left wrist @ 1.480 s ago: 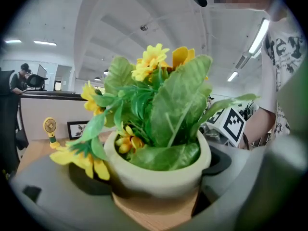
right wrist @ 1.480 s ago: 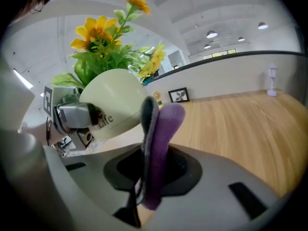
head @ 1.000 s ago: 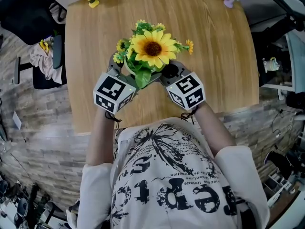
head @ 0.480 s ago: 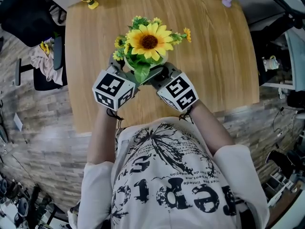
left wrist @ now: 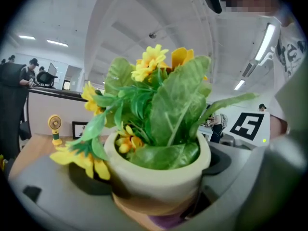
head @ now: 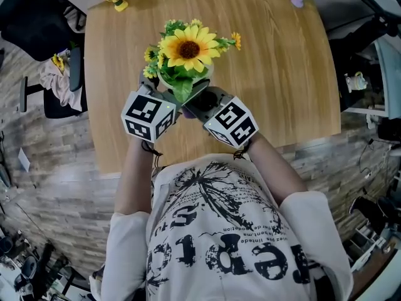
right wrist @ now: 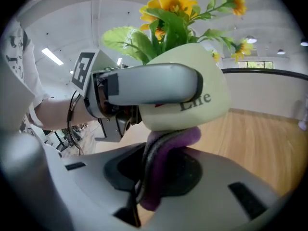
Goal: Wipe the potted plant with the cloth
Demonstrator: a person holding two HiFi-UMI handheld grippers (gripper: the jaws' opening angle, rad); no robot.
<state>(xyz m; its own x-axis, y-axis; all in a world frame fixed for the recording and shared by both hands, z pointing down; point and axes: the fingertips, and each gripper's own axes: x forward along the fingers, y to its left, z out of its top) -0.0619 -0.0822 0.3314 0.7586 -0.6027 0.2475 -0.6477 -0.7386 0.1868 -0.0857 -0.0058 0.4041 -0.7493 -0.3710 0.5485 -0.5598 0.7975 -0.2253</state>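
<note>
While left gripper (left wrist: 156,177) clamps pot (right wrist: 211,71), cloth (right wrist: 166,148) presses underneath.

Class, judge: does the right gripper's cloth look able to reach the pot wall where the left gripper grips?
Probably not: a jaw of the left gripper covers that band of the pot; the cloth meets only bare wall beneath it.

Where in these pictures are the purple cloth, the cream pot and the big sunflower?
purple cloth (right wrist: 168,141): right gripper view, on the fold just below the pot.
cream pot (left wrist: 159,179): left gripper view, on its front wall.
big sunflower (head: 190,47): head view, on its dark centre.
</note>
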